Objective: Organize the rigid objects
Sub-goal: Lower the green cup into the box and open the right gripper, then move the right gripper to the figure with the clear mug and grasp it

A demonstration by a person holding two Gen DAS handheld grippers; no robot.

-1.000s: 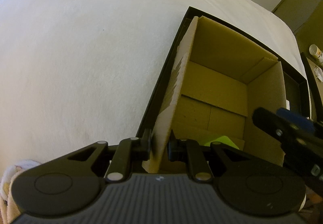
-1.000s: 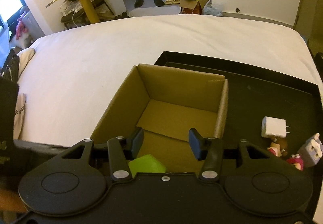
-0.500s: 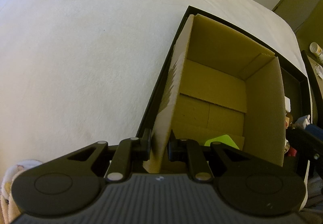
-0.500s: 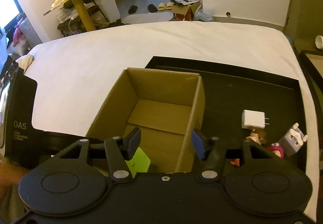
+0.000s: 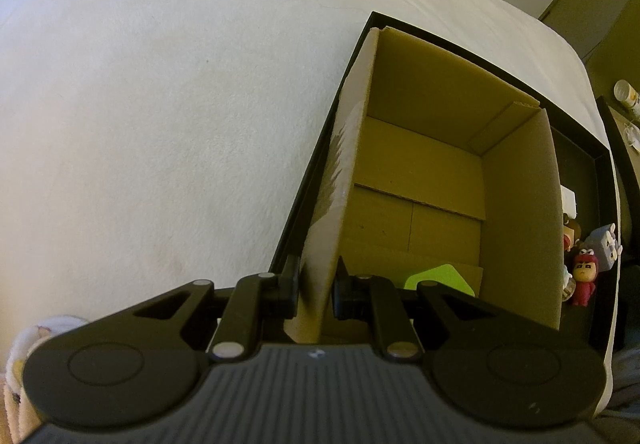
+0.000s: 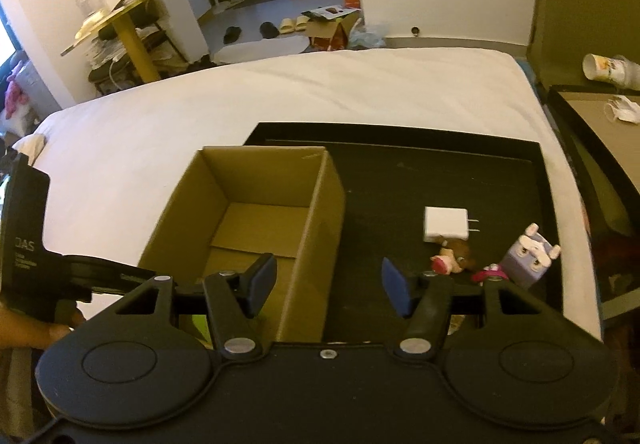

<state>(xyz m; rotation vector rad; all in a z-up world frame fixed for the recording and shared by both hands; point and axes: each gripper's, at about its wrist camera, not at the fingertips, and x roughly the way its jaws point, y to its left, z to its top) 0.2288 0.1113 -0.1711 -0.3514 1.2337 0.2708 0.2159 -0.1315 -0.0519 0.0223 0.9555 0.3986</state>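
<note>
An open cardboard box (image 5: 420, 172) stands at the left end of a black tray (image 5: 596, 164) on a white bed. My left gripper (image 5: 316, 280) is shut on the box's near left wall. A lime-green object (image 5: 440, 280) lies on the box floor. My right gripper (image 6: 328, 280) hovers above the box's right wall (image 6: 316, 244), its jaws opening with nothing held. On the tray to the right lie a white charger (image 6: 446, 228), a lavender cube toy (image 6: 528, 260), a brown-haired figure (image 6: 452, 260) and a small red figure (image 6: 490, 272).
White bedsheet (image 6: 280, 92) spreads left of and beyond the tray. A bedside table (image 6: 600, 124) with a tipped paper cup (image 6: 604, 68) stands at the right. A hand (image 6: 32, 332) holds the left gripper's body (image 6: 24, 244). The tray's far half is bare.
My right gripper has moved right, from over the box's inside to its right wall, and its jaws have widened. It has left the left wrist view. The left gripper has kept still.
</note>
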